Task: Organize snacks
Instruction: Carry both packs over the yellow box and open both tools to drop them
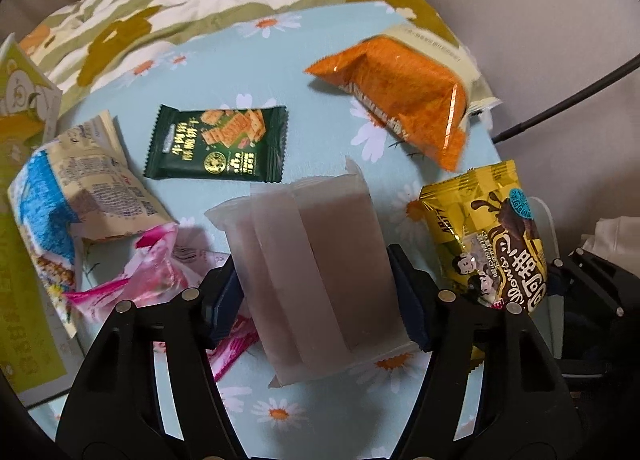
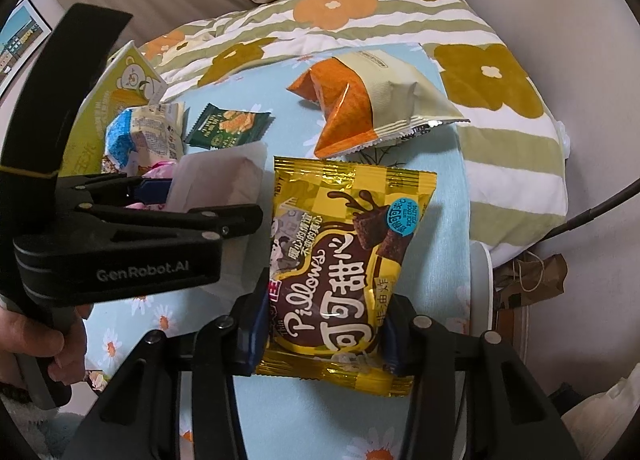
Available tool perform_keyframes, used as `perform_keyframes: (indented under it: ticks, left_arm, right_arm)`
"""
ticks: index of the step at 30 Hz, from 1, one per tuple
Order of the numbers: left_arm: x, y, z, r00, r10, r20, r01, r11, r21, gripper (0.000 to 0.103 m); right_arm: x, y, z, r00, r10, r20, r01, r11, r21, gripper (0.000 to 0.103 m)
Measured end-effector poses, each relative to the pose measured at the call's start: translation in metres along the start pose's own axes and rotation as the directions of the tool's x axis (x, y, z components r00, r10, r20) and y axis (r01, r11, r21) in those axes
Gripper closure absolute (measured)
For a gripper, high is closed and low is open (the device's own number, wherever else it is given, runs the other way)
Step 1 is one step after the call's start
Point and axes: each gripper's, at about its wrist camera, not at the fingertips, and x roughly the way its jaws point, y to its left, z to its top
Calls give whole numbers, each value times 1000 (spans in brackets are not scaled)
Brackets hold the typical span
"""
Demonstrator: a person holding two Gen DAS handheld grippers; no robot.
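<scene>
A translucent white packet [image 1: 320, 260] with a pale brown block inside stands between the fingers of my left gripper [image 1: 316, 300], and both blue pads press on its sides. The right wrist view shows that left gripper [image 2: 216, 195] from the side, with the same packet [image 2: 224, 167] in it. My right gripper [image 2: 320, 332] is shut on the lower end of a yellow "Pillows" chocolate snack bag [image 2: 344, 244], which also shows at the right of the left wrist view [image 1: 488, 236]. An orange bag [image 1: 400, 87], a dark green cracker packet [image 1: 218, 141] and a blue and cream bag [image 1: 76, 187] lie loose on the cloth.
The snacks lie on a light blue daisy cloth [image 1: 280, 416]. A crumpled pink wrapper [image 1: 148, 268] lies by my left fingers. A yellow-green carton [image 2: 120, 75] stands at the far left. A flowered pillow [image 2: 500, 99] borders the back and right. A hand [image 2: 36, 340] holds the left gripper's handle.
</scene>
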Motion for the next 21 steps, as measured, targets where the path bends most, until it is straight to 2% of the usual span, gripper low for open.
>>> perform_keyframes:
  ticks: [12, 21]
  left_arm:
    - [-66, 6, -6, 991, -37, 127, 47, 996, -78, 40]
    - [-141, 28, -7, 960, -43, 277, 93, 981, -171, 40]
  right_arm:
    - [-43, 19, 5, 996, 18, 82, -12, 997, -82, 63]
    - [-86, 45, 36, 983, 65, 172, -34, 983, -179, 63]
